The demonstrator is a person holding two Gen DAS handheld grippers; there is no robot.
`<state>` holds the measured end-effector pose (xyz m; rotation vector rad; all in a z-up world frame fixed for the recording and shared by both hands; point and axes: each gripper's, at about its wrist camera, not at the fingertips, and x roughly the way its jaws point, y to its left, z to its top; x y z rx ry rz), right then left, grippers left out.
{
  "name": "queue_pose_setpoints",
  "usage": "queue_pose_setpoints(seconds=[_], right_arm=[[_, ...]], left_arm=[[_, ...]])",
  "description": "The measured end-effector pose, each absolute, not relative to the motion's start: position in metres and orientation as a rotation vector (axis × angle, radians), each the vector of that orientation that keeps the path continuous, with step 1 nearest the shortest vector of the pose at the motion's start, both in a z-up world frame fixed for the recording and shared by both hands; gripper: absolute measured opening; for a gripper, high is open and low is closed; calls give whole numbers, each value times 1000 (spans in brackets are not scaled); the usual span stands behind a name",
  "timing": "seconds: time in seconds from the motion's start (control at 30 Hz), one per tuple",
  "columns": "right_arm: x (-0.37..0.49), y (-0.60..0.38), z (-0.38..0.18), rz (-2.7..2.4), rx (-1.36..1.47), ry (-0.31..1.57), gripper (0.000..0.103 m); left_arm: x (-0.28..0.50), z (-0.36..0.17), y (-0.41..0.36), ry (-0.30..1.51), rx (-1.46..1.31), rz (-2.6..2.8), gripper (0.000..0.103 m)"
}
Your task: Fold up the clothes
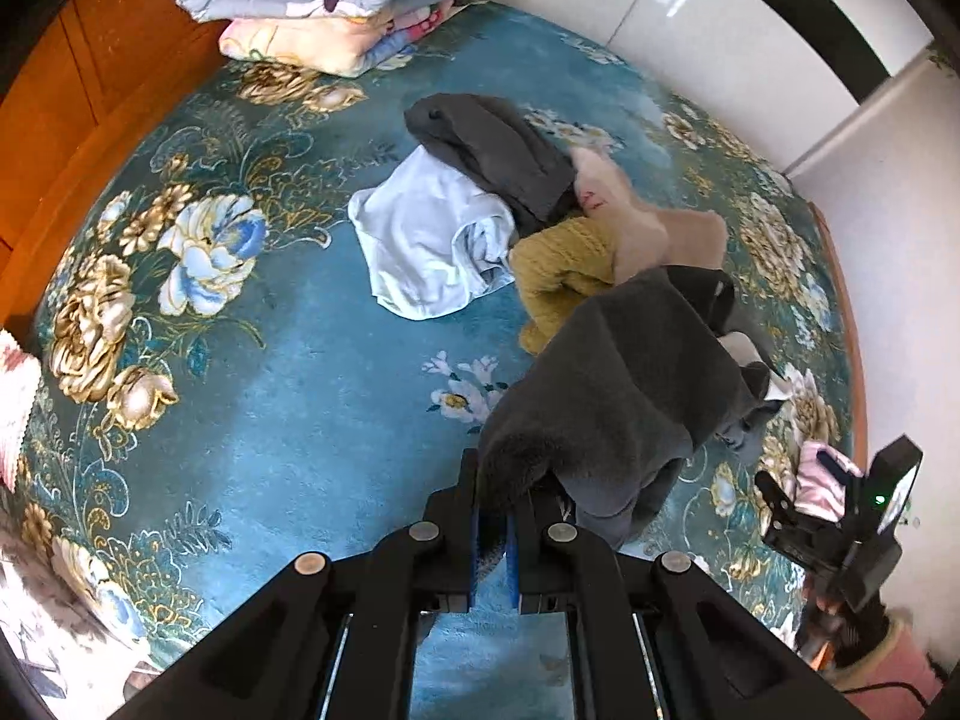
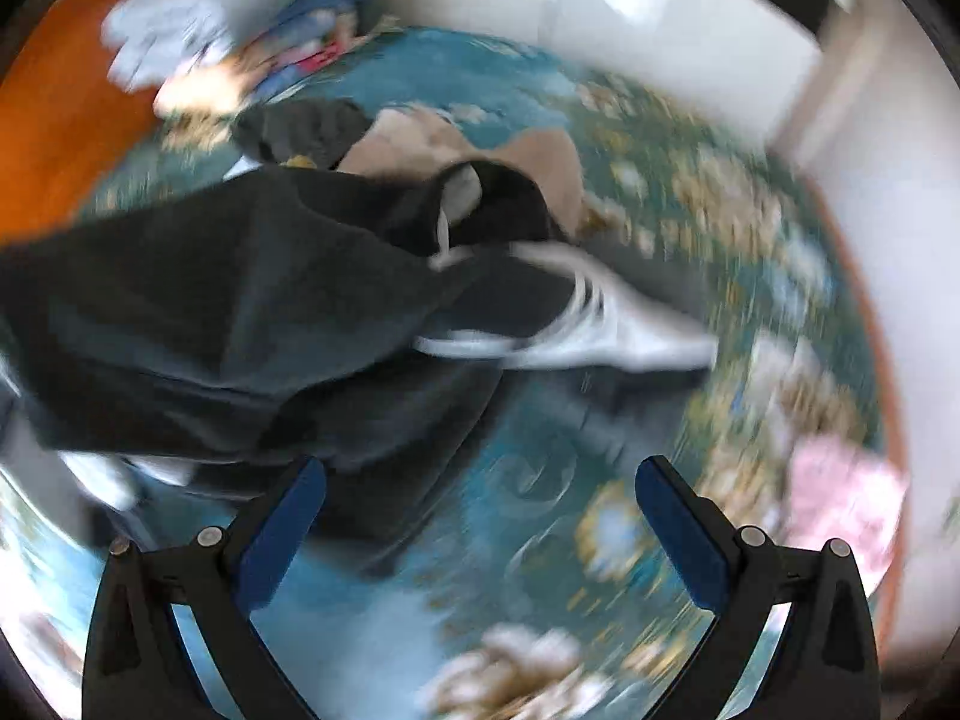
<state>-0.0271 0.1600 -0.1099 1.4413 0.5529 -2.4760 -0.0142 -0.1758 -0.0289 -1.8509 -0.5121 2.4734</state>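
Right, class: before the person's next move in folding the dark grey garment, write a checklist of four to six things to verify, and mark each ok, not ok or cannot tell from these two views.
1. Left gripper shut on the dark grey garment: ok, fabric is pinched between its blue pads.
2. Right gripper free to take a second hold: ok, jaws wide apart, nothing between them.
3. Garment lifted clear of the pile: not ok, its far end still drapes over the yellow knit.
4. Bare bedspread to lay it flat: ok.
5. Which edge the right gripper should grab: cannot tell, the right wrist view is blurred.
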Motion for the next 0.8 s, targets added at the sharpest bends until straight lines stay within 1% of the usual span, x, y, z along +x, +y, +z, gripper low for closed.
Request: queue_pose_setpoints(seconds=[0.13, 0.27, 0.37, 0.53, 0.6, 0.63, 0.67, 0.73, 0.77, 0.8], right_arm=[[-51, 146, -128, -2389, 1283, 837, 103], [-81, 137, -147, -2288, 1179, 1012, 103], [-95, 130, -157, -2223, 1139, 1045, 103], [-108, 121, -168, -2133, 1168, 1029, 102], [-111, 120, -167, -2140, 1214, 1015, 87], [-113, 120, -166, -2147, 1239, 1008, 57], [-116, 120, -165, -2155, 1276, 989, 31], [-126, 125, -162, -2164, 1371, 884, 24], [-131, 129, -158, -2179, 1405, 836, 17], [-135, 132, -153, -2203, 1429, 796, 17]], left_arm=[[-22, -40, -184, -529, -1893, 2478, 7], [-27, -52, -188, -547, -1953, 2467, 7], [-29, -57, -189, -538, -1983, 2463, 7], [-31, -59, -184, -517, -2001, 2467, 7], [-31, -58, -182, -508, -1994, 2469, 7], [-31, -58, -181, -503, -1990, 2470, 7], [-31, -57, -180, -499, -1987, 2470, 7], [-29, -55, -176, -486, -1973, 2473, 7], [-28, -52, -175, -479, -1961, 2481, 7], [-26, -49, -173, -473, -1947, 2494, 7]])
